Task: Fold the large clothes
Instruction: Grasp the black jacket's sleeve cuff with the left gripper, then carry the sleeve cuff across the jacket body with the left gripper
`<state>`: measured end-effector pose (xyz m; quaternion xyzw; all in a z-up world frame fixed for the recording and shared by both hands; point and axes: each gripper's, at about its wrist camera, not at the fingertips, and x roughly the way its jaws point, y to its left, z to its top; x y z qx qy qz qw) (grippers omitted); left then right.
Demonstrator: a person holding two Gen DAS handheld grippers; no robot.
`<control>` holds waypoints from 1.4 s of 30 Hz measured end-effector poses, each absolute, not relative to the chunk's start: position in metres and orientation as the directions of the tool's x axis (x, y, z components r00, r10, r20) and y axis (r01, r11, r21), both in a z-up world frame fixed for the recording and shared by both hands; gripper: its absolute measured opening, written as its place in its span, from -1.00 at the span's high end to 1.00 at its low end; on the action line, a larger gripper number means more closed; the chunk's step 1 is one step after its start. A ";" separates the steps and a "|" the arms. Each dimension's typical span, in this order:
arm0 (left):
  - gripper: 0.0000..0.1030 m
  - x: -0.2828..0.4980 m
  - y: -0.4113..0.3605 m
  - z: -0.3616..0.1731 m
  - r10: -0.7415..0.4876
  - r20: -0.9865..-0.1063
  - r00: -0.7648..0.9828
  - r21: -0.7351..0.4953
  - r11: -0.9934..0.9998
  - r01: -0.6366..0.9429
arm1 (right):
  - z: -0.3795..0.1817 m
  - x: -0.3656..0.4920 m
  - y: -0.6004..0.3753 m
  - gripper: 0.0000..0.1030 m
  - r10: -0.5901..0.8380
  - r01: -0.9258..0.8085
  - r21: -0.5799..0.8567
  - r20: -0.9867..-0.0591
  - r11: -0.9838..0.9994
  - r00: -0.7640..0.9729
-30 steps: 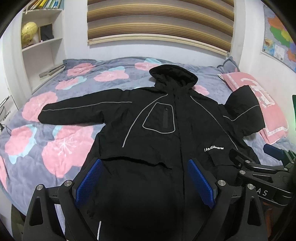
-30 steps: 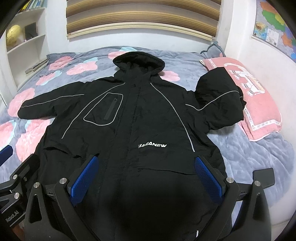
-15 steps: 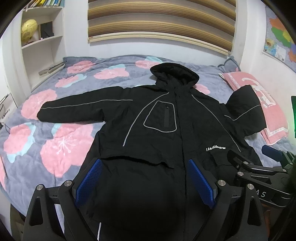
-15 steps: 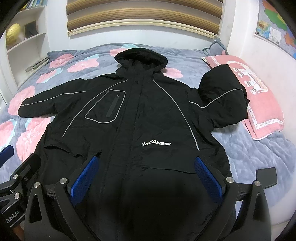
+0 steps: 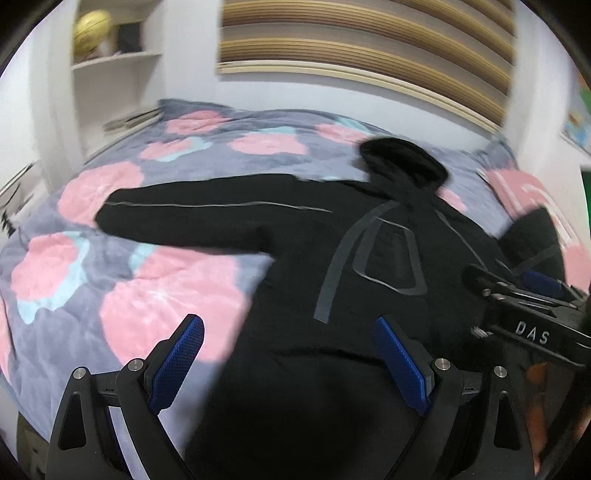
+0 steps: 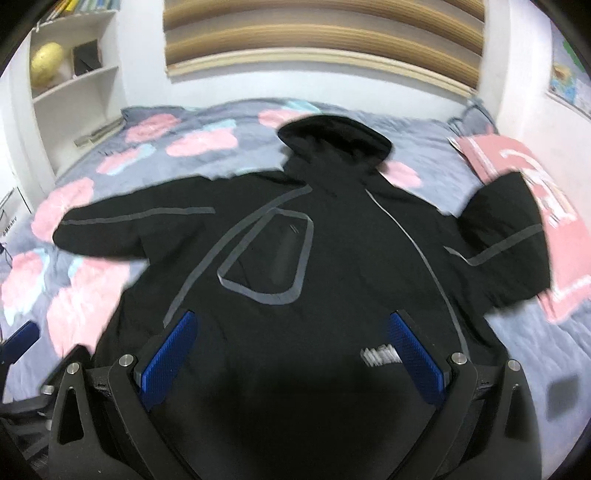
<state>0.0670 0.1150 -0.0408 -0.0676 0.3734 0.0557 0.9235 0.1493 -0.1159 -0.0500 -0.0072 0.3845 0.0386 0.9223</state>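
Observation:
A large black hooded jacket [image 6: 332,266] with grey piping lies face up on the bed, hood toward the wall. Its left sleeve [image 5: 192,218] stretches out flat over the quilt; its right sleeve [image 6: 506,236] is bent up onto a pink pillow. My left gripper [image 5: 291,360] hovers open over the jacket's lower left side, with one pad over the quilt. My right gripper [image 6: 295,356] is open above the jacket's lower front, near the white logo [image 6: 380,356]. Nothing is between either pair of fingers. The right gripper [image 5: 528,306] also shows at the right edge of the left wrist view. Both views are motion-blurred.
The bed carries a grey quilt [image 5: 110,295] with pink flowers. A pink pillow [image 6: 535,192] lies at the right by the wall. White shelves [image 6: 70,92] with a yellow ball [image 6: 46,62] stand at the back left. A striped blind [image 6: 325,33] hangs behind the bed.
Both grippers have moved forward and to the left over the jacket, so the left sleeve and hood look nearer. The jacket itself has not shifted. Both stay open.

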 end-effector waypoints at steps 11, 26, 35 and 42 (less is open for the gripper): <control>-0.83 0.151 0.349 -0.074 0.245 -0.636 0.732 -0.230 0.845 -0.482 | -0.172 0.213 -0.116 -1.00 0.032 0.010 0.052 -0.732 0.999 0.681; -0.80 0.246 0.498 -0.173 0.211 -0.667 0.715 -0.447 0.654 -0.610 | -0.178 0.212 -0.106 -1.00 0.028 -0.024 0.015 -0.708 1.000 0.706; 0.61 0.255 0.469 -0.157 0.234 -0.610 0.757 -0.362 0.768 -0.529 | -0.178 0.212 -0.103 -1.00 0.022 -0.020 0.011 -0.702 1.000 0.712; 0.65 0.228 0.381 -0.076 0.151 -0.415 0.897 -0.266 0.923 -0.278 | -0.178 0.210 -0.102 -1.00 0.005 -0.011 -0.004 -0.688 1.000 0.726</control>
